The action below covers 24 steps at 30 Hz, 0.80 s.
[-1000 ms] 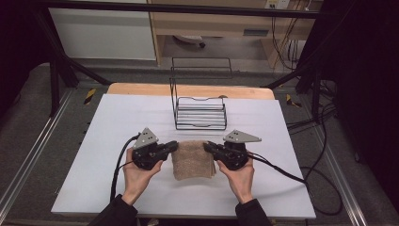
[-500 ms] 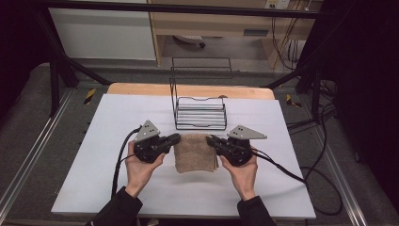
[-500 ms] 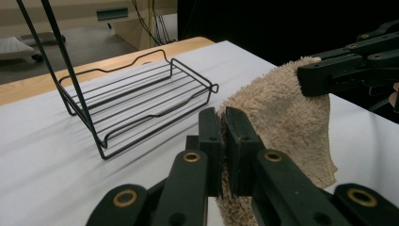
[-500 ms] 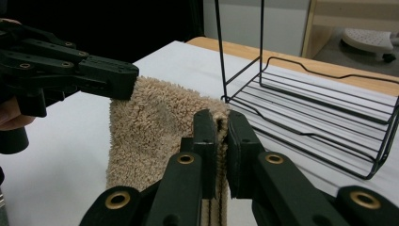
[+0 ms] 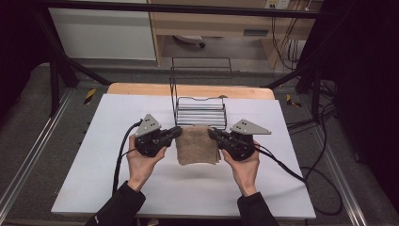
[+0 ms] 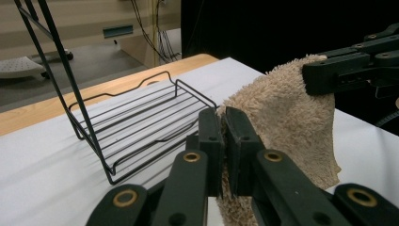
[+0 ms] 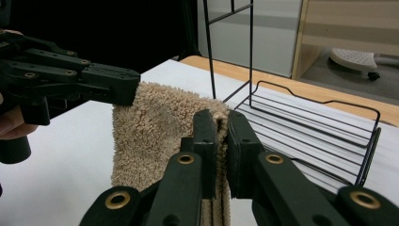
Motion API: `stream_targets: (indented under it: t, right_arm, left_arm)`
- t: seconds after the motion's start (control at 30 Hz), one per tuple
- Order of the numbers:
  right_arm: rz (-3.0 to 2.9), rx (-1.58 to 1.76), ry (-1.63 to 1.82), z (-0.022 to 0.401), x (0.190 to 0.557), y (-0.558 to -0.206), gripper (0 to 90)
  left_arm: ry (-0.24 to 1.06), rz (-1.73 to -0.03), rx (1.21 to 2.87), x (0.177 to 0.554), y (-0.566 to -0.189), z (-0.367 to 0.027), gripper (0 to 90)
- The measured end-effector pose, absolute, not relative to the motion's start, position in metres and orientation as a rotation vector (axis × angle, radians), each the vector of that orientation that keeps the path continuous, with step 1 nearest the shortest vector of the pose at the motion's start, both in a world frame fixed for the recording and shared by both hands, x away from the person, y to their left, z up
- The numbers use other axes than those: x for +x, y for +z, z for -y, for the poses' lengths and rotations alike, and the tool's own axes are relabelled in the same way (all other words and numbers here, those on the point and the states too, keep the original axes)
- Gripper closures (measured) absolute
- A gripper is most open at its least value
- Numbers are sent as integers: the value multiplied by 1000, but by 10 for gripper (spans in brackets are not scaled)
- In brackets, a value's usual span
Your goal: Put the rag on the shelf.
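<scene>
**Towel held by two corners in front of the wire rack**

Towel point(image 5: 197, 145), a tan terry cloth folded into a rough rectangle, hung between the two claws just above the white counter point(image 5: 94, 188). Its top edge ran across the counter from the person's left to right, stretched between the two grips, and its long axis dropped from that edge toward the person, the lower edge hanging free. A faint shadow lay on the counter below it.

The left claw point(image 5: 176, 133) was clenched on the towel's top left corner; in the left gripper view the two black jaws stood pressed together with terry pinched between them point(image 6: 225, 136). The right claw point(image 5: 212, 134) was clenched on the top right corner, and the right gripper view showed the same pinch, cloth squeezed between its jaws point(image 7: 221, 136). Each claw pointed inward toward the other, roughly level, so the towel's upper edge sat between their tips. The left hand point(image 5: 141, 162) and the right hand point(image 5: 244, 167) came in from the near edge of the counter, dark sleeves at the wrists.

Just beyond the towel stood a black wire rack point(image 5: 200, 110) with a flat grid shelf and a tall upright frame at its back. The towel's top edge lay close before the rack's front rim, apart from it as far as the gripper views showed.
</scene>
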State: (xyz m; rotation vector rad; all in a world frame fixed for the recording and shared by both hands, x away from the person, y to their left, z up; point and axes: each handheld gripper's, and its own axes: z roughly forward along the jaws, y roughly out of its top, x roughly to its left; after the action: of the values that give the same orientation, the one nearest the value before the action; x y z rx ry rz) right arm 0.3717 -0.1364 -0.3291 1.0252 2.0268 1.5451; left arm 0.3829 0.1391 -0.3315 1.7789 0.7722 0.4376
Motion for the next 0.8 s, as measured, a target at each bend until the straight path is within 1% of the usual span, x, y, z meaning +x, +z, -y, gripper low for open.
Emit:
stream_targets:
  t: [0.8]
  right_arm:
    - [-1920, 977, 1578, 137, 381, -292, 842]
  left_arm:
    - [477, -728, 1682, 398, -297, -138, 857]
